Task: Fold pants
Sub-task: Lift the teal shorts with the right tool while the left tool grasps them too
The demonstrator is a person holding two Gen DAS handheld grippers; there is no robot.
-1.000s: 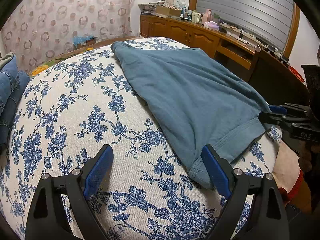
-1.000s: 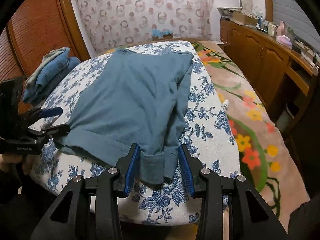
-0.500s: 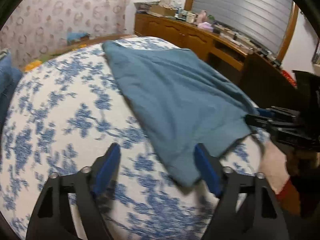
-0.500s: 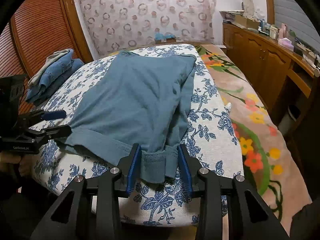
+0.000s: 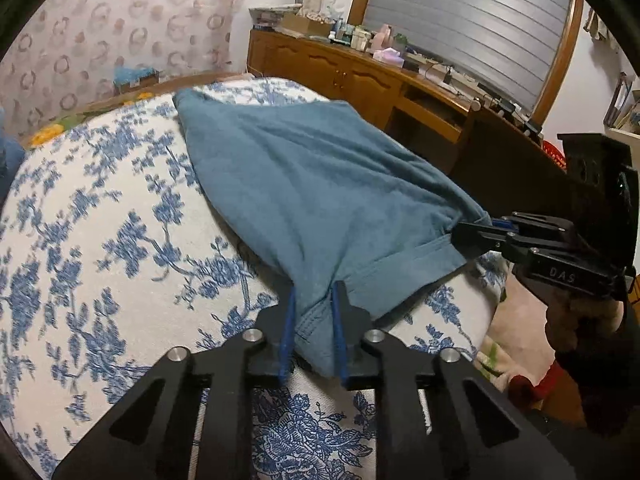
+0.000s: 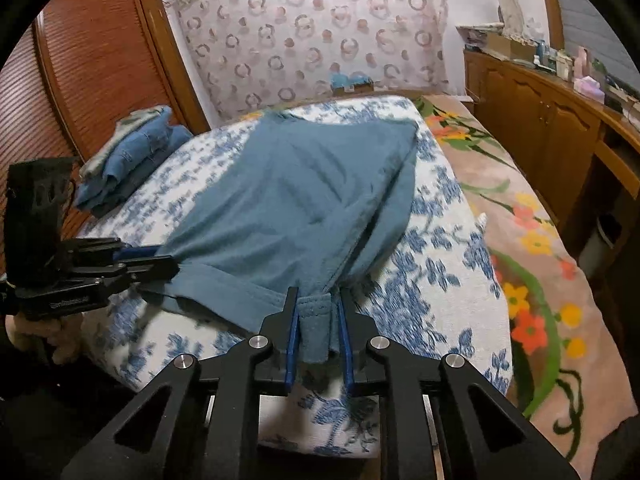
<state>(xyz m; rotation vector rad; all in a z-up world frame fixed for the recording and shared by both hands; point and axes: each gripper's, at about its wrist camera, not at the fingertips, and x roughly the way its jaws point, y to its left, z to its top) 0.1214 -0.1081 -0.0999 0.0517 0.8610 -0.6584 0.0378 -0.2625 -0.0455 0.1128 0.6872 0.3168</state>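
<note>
Two hemmed corners of teal pants [image 5: 304,184] bunched, left gripper [image 5: 313,334] fingers clamped on one, right gripper [image 6: 317,334] fingers closing on other

We see a blue-flowered white mattress [image 6: 440,264], with a stack of folded jeans [image 6: 132,156] at its far left edge. A floral blanket [image 6: 532,240] lies just right of it, a cluttered wooden sideboard [image 6: 540,108] beyond.
</note>
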